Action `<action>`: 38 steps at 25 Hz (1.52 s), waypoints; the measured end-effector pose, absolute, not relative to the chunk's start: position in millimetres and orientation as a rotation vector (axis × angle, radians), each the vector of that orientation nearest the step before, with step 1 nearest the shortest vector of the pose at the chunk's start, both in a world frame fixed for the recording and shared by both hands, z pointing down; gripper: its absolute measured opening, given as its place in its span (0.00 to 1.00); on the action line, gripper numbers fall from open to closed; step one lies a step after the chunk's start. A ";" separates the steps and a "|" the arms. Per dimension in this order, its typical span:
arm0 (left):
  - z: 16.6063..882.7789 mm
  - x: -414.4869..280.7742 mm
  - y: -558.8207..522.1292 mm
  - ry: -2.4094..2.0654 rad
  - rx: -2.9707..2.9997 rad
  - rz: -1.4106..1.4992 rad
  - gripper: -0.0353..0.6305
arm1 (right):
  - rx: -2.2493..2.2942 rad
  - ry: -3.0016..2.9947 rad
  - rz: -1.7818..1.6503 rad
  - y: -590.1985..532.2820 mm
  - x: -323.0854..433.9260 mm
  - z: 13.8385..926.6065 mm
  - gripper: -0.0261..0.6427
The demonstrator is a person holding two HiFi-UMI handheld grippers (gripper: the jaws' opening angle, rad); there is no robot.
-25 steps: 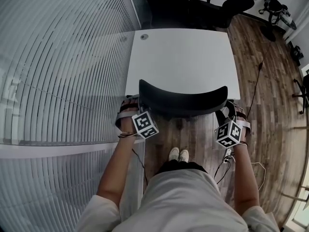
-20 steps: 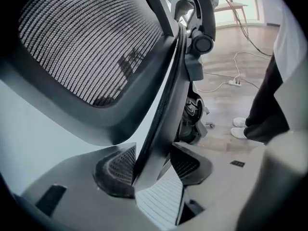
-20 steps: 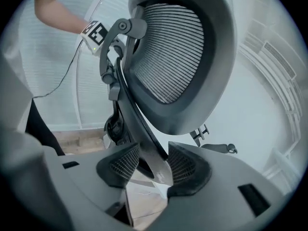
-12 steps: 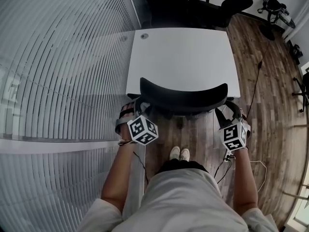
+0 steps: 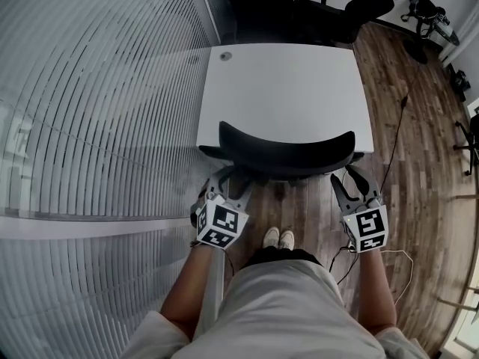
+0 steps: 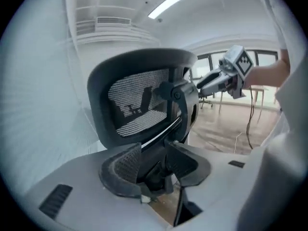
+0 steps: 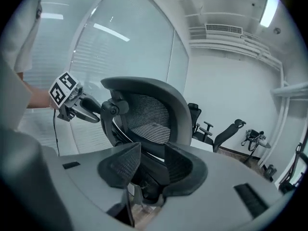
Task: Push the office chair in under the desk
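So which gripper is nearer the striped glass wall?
The left gripper, beside the striped glass wall; the right gripper is across the office chair from it. Both jaws are closing, empty.

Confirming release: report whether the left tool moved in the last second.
Yes: the left tool drew back from the desk edge toward the person, jaws closing, nothing between them.

Noted the left gripper (image 6: pixel 153 154) low in frame: dark ribbed pads apart, jaws closing, nothing pinched between them. Just past the tips stood the office chair's mesh backrest (image 6: pixel 137 97), dark-framed and upright. The right gripper (image 6: pixel 199 85) sat beside its far edge, contact unclear, with its marker cube (image 6: pixel 239 61) and a forearm (image 6: pixel 269 73) behind. Wooden floor (image 6: pixel 224 129) lay beyond, a ceiling light strip (image 6: pixel 171 1) overhead.
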State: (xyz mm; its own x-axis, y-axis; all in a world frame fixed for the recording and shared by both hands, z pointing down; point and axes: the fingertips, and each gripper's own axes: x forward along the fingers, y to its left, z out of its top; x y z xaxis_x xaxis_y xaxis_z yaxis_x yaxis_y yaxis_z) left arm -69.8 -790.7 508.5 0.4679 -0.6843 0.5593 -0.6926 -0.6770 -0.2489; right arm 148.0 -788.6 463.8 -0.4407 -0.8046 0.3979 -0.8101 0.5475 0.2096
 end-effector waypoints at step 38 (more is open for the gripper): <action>364.9 22.5 -711.2 -1.113 2.787 0.066 0.16 | 1.275 -2.706 0.140 -703.3 75.6 370.0 0.08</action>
State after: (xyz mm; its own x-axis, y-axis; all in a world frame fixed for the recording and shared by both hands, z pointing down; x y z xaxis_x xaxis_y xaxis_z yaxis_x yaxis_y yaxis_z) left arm 22.5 -711.2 364.9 0.7255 -0.6820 0.0924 -0.6882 -0.7167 0.1132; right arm 75.6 -703.3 370.0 -0.6285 -0.7585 0.1719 -0.7722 0.6350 -0.0214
